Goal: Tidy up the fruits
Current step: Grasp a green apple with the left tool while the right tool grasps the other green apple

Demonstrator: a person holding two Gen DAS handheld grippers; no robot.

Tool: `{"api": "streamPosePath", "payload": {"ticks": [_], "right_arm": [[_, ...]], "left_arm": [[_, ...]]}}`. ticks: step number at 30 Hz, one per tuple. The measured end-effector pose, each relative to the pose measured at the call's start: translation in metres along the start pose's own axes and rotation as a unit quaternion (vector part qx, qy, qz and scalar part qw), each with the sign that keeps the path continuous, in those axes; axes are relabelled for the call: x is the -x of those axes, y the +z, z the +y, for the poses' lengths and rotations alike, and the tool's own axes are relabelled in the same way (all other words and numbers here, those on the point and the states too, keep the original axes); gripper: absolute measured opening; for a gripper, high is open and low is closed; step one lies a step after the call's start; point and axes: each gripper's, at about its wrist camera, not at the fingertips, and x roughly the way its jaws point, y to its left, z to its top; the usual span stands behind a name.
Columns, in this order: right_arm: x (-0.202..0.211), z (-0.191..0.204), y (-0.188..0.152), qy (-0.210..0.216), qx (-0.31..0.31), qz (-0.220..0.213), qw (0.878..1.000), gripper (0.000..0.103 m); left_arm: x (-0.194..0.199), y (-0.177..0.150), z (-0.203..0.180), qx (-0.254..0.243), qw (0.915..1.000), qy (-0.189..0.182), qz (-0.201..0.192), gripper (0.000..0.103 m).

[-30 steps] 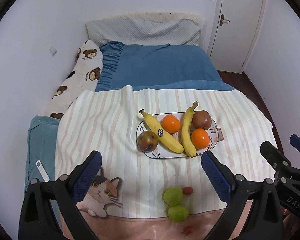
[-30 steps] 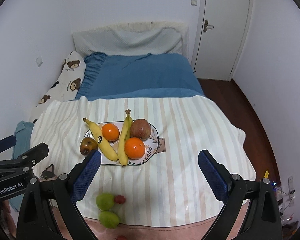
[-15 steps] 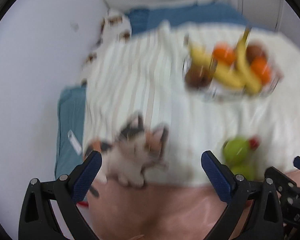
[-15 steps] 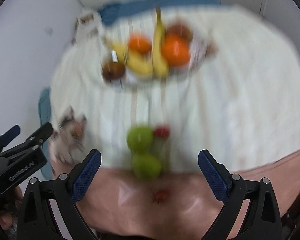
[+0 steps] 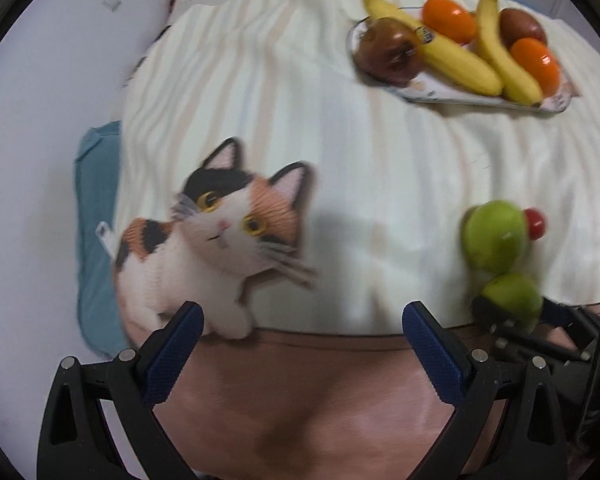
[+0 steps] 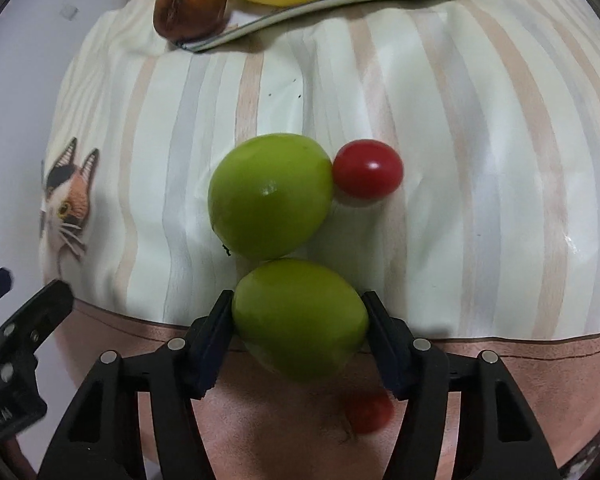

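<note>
Right hand-held gripper just closed onto nearer green fruit, pads touching both sides. Left hand-held gripper wide, empty, above cat-print blanket.

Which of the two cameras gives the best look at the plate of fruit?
The left wrist view: the plate shows nearly whole, with bananas, oranges and dark fruits. The right wrist view catches only its near rim at the top edge.
</note>
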Motion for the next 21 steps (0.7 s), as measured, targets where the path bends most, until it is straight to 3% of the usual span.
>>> {"api": "streamPosePath", "payload": {"ticks": [7,13,14,16,18,20,21], "right_arm": [[0.051,-0.036,-0.005,-0.041,0.004,-0.038,0.998,0.065],[0.085,-0.077,0.009,-0.064,-0.009,-0.052,0.997,0.065],[0.087,-0.083,0.009,-0.067,-0.012,-0.052,0.996,0.065],[0.084,-0.092,0.017,-0.069,-0.016,-0.048,0.996,0.065],[0.085,-0.1,0.017,-0.065,-0.018,-0.043,0.997,0.065],[0.084,-0.104,0.017,-0.063,-0.018,-0.039,0.997,0.065],[0.081,-0.102,0.019,-0.064,-0.017,-0.038,0.997,0.065]], "left_arm": [[-0.003,0.033,-0.055,-0.046,0.9924,-0.111,0.026,0.102],[-0.022,0.054,-0.115,-0.126,0.9816,-0.137,0.042,0.101],[-0.029,0.056,-0.125,-0.142,0.9781,-0.144,0.049,0.097],[-0.041,0.057,-0.141,-0.173,0.9728,-0.142,0.059,0.07],[-0.046,0.057,-0.148,-0.186,0.9707,-0.14,0.059,0.069],[-0.043,0.057,-0.15,-0.189,0.9724,-0.128,0.048,0.061],[-0.041,0.056,-0.148,-0.185,0.9747,-0.117,0.044,0.052]]}}
